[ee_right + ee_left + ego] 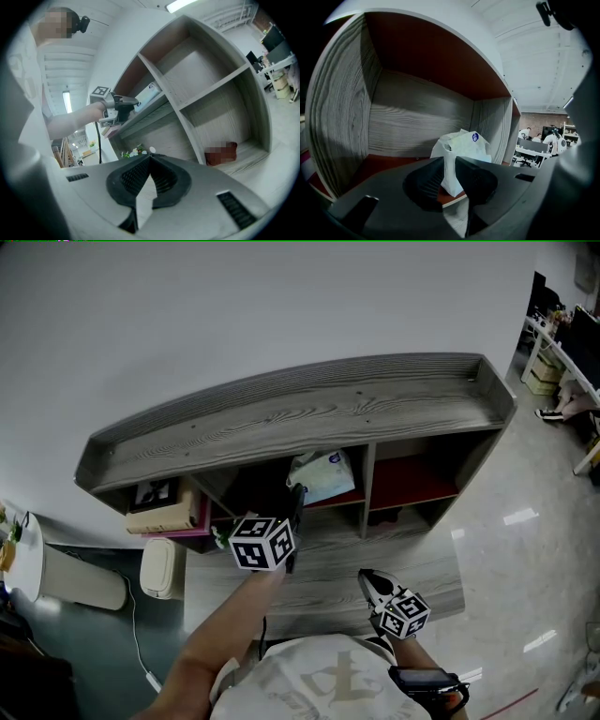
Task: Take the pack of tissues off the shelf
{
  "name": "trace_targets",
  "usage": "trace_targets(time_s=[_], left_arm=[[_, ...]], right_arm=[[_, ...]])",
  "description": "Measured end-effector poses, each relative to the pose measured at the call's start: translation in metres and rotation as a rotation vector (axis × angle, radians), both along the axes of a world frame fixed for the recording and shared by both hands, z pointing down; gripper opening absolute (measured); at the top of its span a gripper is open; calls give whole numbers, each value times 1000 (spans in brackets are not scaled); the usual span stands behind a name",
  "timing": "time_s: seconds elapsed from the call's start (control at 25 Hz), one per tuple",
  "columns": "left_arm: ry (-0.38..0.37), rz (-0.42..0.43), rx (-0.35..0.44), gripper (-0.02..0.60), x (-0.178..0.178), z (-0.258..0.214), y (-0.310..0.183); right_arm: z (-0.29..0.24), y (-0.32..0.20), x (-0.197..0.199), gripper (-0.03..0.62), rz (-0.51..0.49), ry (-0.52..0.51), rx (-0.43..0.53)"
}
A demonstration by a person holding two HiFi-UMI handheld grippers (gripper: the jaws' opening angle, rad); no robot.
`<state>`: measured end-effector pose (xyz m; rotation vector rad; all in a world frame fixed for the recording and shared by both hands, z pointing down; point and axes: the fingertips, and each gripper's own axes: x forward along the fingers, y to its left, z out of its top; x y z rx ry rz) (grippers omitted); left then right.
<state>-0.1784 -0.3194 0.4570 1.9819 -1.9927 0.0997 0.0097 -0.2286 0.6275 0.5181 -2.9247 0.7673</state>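
The pack of tissues (pixel 323 474), white plastic with a blue mark, sits in the middle compartment of the grey wood shelf (pixel 309 413) on its red-brown floor. In the left gripper view the pack (pixel 464 147) stands near the compartment's right wall, its lower front corner between the jaws. My left gripper (pixel 296 493) (pixel 450 160) reaches into that compartment, and its pads close on that corner. The right gripper view shows the left gripper (pixel 132 101) at the pack (pixel 149 91) from the side. My right gripper (pixel 365 575) (pixel 149 156) hangs low in front of the shelf, shut and holding nothing.
A stack of books and a box (pixel 164 512) fills the left compartment. A white bin (pixel 161 566) stands on the floor at the left. An upright divider (pixel 367 486) stands just right of the pack. A reddish thing (pixel 222 152) lies in a lower compartment. Office desks (pixel 534 150) lie to the right.
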Motion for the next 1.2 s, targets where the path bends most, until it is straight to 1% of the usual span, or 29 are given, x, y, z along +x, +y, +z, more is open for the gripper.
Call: trace_targets(time_s=[0.16,0.24,0.8,0.84,1.04,1.2], left_arm=[[0,-6,13,89,0,-1,3],[-2,-10,23,63,-1,-2,5],[-3,-7,91,61,0,-17,23],[-2,-4,96,49,0,-18,24],[11,28,113,49,3,-20,34],[29,30,128,49,0,-22,46]], right_arm=[[1,0,2,5,3,2,1],[2,1,3,5,2,3,0],[3,9,2,5,-16,11,2],[3,9,1,5,-16,13,3],[2,16,-2,5,-24,21,6],[-2,23,-5,5,-33,30,15]])
